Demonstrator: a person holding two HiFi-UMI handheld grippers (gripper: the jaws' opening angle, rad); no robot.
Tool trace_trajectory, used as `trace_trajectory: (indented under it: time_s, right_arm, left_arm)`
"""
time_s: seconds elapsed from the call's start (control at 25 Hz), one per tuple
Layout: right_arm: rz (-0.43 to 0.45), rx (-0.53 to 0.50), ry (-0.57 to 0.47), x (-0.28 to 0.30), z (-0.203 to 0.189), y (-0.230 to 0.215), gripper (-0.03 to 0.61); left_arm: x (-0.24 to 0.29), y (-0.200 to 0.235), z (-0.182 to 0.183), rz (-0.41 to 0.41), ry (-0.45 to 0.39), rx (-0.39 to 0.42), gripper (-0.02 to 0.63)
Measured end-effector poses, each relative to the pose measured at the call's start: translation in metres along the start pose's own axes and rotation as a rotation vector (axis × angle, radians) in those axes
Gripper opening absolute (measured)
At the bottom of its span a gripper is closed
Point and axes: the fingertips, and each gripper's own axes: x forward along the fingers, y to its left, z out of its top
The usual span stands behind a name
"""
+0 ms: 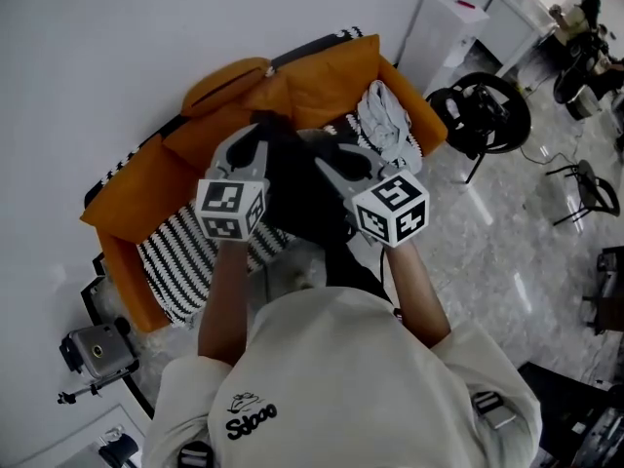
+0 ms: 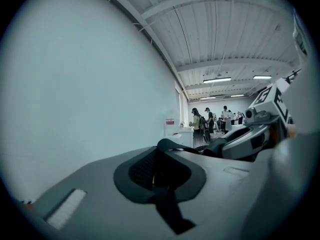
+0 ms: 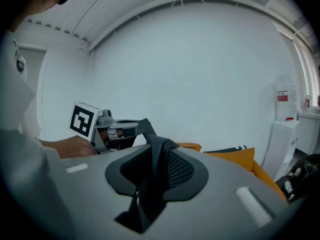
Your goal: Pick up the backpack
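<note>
In the head view the black backpack hangs between the two grippers, above the orange sofa. My left gripper is shut on a black strap of the backpack, which runs through its closed jaws. My right gripper is shut on a black strap with mesh padding. The two grippers are close together, side by side, each visible from the other: the right gripper and the left gripper. Most of the bag's lower part is hidden behind the arms and the person's body.
A black-and-white striped cushion and a grey-white cloth lie on the sofa, which stands against a white wall. A black round chair is to the right, a camera on a stand at lower left. People stand far off.
</note>
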Motion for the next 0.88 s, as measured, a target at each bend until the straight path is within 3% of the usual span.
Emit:
trace_trajectory:
  time_s: [0.88]
  right_arm:
    - [0.033, -0.09, -0.101, -0.085, 0.037, 0.091, 0.081]
  left_arm:
    - [-0.115, -0.054, 0.064, 0.018, -0.128, 0.05, 0.015]
